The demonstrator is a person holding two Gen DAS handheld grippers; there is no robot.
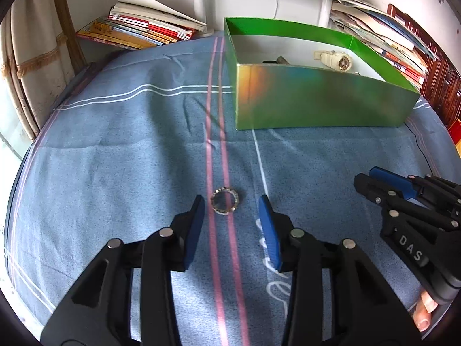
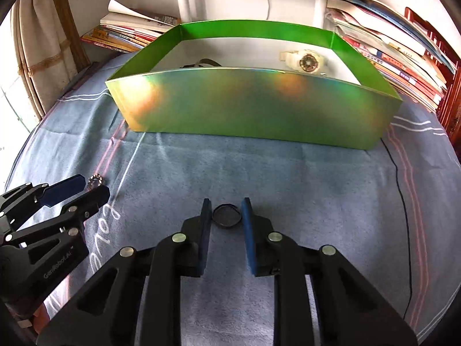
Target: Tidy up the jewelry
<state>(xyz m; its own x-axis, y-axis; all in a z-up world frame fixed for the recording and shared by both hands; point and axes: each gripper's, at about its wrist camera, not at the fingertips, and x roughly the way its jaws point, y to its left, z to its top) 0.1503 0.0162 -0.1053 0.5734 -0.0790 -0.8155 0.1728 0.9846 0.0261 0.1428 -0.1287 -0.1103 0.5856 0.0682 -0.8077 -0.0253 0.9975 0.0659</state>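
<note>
Left wrist view reads "DAS" in white capitals on the black body of the right gripper (image 1: pixel 363 181); the right wrist view reads "GenRobot.AI" along the side of the left gripper (image 2: pixel 92 186). White script embroidered on the blue cloth (image 1: pixel 115 158) spells "love", seen best in the right wrist view beside the left gripper.

A silver bracelet (image 1: pixel 225 201) of small faceted links lies flat as a ring on the cloth, across two pink stripes. It sits just ahead of the left gripper's blue-padded fingers (image 1: pixel 196 230), nearer the left one; the fingers stand partly open, well wider than the bracelet, and touch nothing.

A thin black hair tie (image 2: pixel 226 216), a dark loop slightly out of round, lies flat between the tips of the right gripper's fingers (image 2: pixel 248 230). These are narrowed to about the loop's width; whether the pads actually press it I cannot tell.

Behind both stands a shiny green box (image 2: pixel 259 109) with a white interior, open at the top. Inside lie a white wristwatch (image 2: pixel 305 61) with a gold-toned dial and a dark strap (image 2: pixel 201 63), partly hidden by the near wall. Stacks of books (image 1: pixel 138 28) flank the box.
</note>
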